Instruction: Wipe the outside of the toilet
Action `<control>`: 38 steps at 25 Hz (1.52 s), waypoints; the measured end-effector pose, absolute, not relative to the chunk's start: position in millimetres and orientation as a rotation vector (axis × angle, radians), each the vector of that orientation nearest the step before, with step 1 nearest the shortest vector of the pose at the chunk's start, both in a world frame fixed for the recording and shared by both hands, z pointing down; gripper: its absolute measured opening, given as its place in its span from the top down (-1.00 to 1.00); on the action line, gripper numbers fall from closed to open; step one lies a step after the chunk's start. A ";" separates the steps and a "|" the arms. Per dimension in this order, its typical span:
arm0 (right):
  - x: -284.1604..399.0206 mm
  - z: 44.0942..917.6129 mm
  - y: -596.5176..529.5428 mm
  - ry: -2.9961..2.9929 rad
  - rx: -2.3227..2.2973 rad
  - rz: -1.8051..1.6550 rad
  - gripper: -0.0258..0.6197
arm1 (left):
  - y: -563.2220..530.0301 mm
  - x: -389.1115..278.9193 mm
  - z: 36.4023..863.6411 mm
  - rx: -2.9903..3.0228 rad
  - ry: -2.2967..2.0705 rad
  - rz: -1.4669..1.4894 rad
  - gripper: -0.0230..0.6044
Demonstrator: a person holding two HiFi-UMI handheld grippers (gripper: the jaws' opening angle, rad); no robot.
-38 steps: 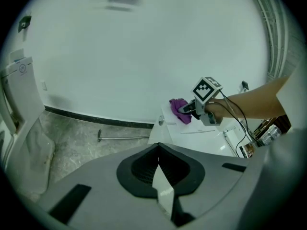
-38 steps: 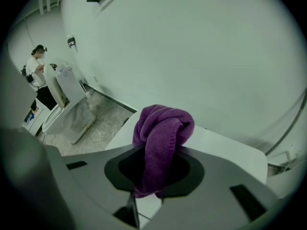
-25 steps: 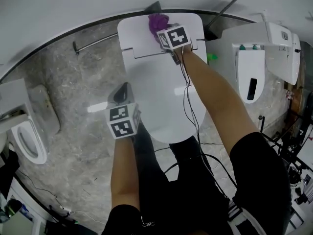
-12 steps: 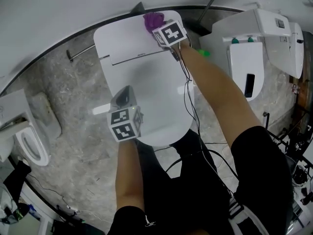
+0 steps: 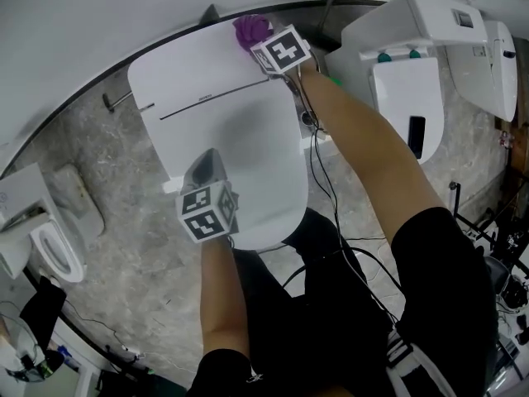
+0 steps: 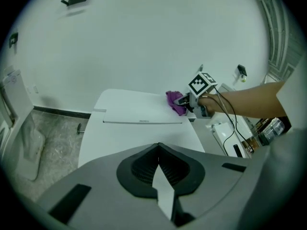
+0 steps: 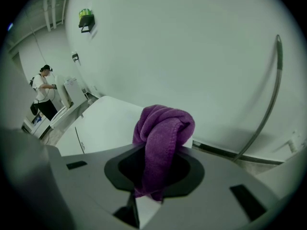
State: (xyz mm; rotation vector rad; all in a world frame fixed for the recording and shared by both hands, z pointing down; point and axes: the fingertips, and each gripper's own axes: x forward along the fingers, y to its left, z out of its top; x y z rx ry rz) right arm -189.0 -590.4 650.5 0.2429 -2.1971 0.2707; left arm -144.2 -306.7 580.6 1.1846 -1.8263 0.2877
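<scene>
The white toilet (image 5: pixel 223 139) stands with its lid down, the flat cistern top behind it. My right gripper (image 5: pixel 263 43) is shut on a bunched purple cloth (image 5: pixel 251 30) and holds it against the back right corner of the cistern top, by the wall. The cloth (image 7: pixel 162 128) bulges out from between the jaws, and in the left gripper view the same cloth (image 6: pixel 174 101) lies on that corner. My left gripper (image 5: pixel 207 159) hovers over the lid's front left part (image 6: pixel 139 128), shut and empty.
A second white toilet (image 5: pixel 417 89) stands to the right and a third (image 5: pixel 50 238) to the left on the grey stone floor (image 5: pixel 107 155). Black cables (image 5: pixel 331 263) trail by my legs. A curved pipe (image 7: pixel 269 99) runs up the wall. A person (image 7: pixel 44 92) stands far off.
My right gripper has slid the purple cloth rightward along the rear of the cistern top to its right corner. The left gripper has stayed over the lid.
</scene>
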 end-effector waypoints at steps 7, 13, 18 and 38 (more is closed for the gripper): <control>-150.9 650.7 -621.3 -2.199 0.226 0.260 0.66 | -326.1 -98.7 596.7 1.196 -1.771 0.352 0.90; -117.9 667.0 -644.8 -2.235 0.150 0.228 0.66 | -350.1 -92.9 591.2 1.209 -1.787 0.380 0.90; -124.9 690.0 -634.3 -2.291 -0.023 0.083 0.66 | -370.1 -92.4 591.5 1.239 -1.797 0.429 0.90; -149.4 774.5 -646.3 -2.328 -0.234 -0.354 0.66 | -366.8 -85.4 635.8 1.277 -1.791 0.588 0.90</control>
